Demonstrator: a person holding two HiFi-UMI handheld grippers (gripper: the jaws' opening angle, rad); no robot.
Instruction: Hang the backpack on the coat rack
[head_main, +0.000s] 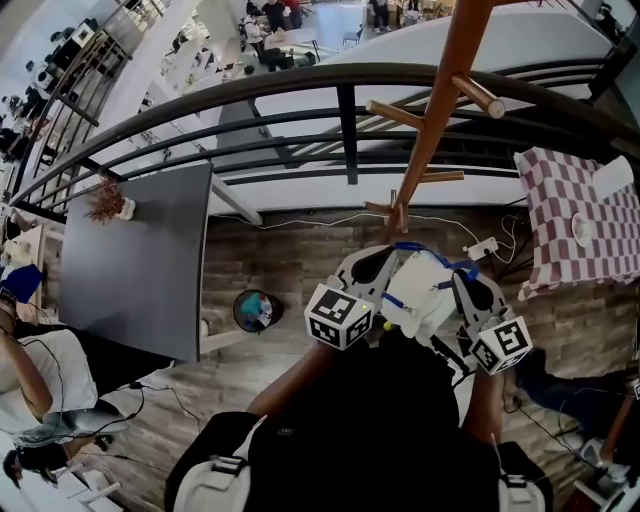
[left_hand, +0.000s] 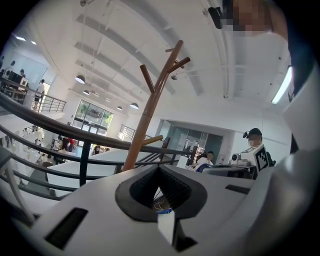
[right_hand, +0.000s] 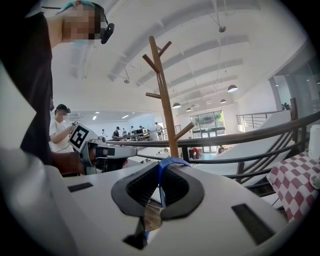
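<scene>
**Backpack held near the wooden rack**

We hold the black-and-white fabric backpack (head_main: 390, 420) near the smooth, round-pegged wooden coat rack (head_main: 440, 110). Our right hand-held gripper (right_hand: 159, 172) pinches its thin blue loop (right_hand: 167, 162). Our left hand-held gripper (left_hand: 159, 167) is closed on a white tab (left_hand: 165, 227).

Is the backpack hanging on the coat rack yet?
No, the backpack hangs by its blue loop, which is pinched in the right gripper and is not on any peg of the coat rack.

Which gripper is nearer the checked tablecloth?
Right. The right gripper is left of the tablecloth, close by; the left gripper is farther left, beyond the backpack's blue loop.
</scene>
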